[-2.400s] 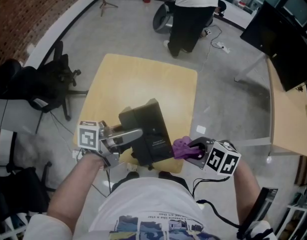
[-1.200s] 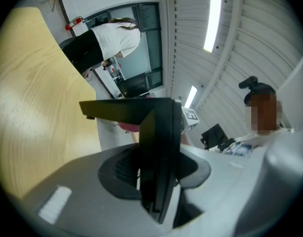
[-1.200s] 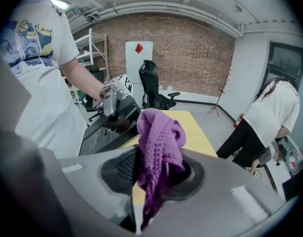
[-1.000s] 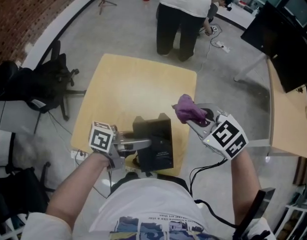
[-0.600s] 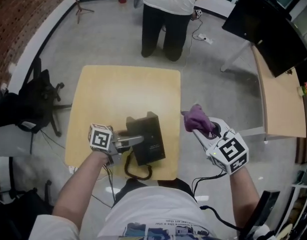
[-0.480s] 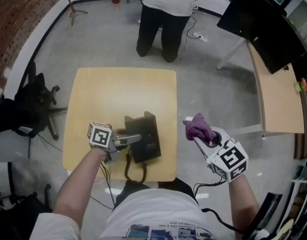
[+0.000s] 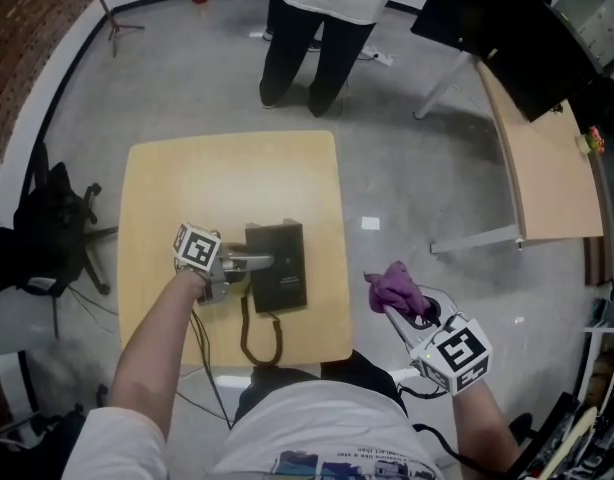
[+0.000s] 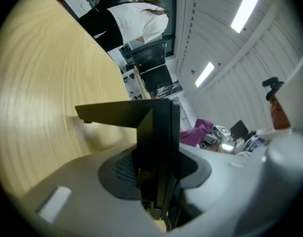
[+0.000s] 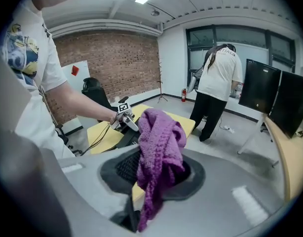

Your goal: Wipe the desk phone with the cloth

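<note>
Desk phone: black, lying near the middle of the tabletop, a little toward the near side. Whether its base sits fully flat cannot be told.
Coiled cord: loops from the phone's near end across the tabletop toward the near edge.
Left tool: jaws pinched on the phone's left edge; in the left gripper view a black panel of the casing stands clamped between the pads.
Cloth: purple, bunched, to the right of the tabletop and over the floor, well apart from the phone.
Right tool: jaws closed on the cloth's bunched middle; a loose lobe stands out past the tips, a tail hangs below.
Background: a person stands beyond the far edge, back turned.
Handling, phone (judged): rigid, smooth plastic, moderately heavy. It is likely to skid under a wiping push, so an edge grip on the body is needed as a brace. The cord could drag it.
Handling, cloth (judged): light, soft and limp. Best held by the bunch, with the free lobe as the wiping face.
Task state (judged): no wiping contact yet.
</note>
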A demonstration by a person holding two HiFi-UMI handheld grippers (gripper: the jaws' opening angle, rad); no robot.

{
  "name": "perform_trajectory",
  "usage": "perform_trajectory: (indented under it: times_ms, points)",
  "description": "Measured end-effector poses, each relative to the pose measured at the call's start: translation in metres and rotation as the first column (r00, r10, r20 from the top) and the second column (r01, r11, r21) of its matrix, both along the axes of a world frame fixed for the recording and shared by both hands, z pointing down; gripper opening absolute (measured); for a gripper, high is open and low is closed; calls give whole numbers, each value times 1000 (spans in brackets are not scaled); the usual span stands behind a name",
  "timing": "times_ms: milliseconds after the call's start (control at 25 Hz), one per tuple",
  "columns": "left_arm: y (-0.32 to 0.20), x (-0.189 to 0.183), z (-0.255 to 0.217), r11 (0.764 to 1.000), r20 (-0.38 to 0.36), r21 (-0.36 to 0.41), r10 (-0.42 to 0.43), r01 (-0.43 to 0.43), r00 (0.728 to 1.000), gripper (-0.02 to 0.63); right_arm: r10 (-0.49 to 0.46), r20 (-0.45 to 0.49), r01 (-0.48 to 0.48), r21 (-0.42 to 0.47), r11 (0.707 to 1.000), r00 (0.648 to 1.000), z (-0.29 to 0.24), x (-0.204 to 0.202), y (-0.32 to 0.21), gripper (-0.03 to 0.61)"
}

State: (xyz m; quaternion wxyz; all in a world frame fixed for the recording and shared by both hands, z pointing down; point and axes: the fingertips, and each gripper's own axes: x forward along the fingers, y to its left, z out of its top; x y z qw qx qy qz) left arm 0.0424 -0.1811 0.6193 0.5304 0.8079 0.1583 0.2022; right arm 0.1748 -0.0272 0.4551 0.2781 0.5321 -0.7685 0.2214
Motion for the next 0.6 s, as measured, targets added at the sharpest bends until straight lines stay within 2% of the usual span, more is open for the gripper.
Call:
perform_trajectory:
  times_ms: [120,320,480,600]
  points:
    - [1,0,7,1000,46,3,16,-17,999,181,-1,-2,1,3,1000,1000,-2,-6,3,100]
    - [-2,1,19,996,149,88,-9,-4,989,211,-1,-6,1,24,1000,1000,-3,-21,-2,100]
    - [-15,2,19,978,188,190,-126,90,974,294,-11,-18,12,44,999,1000,-6,-38,-5,101]
    - [-23,-15,19,944,233,292,-224,152,946,334,-2,-24,4,61,998,1000,-7,-48,-3,101]
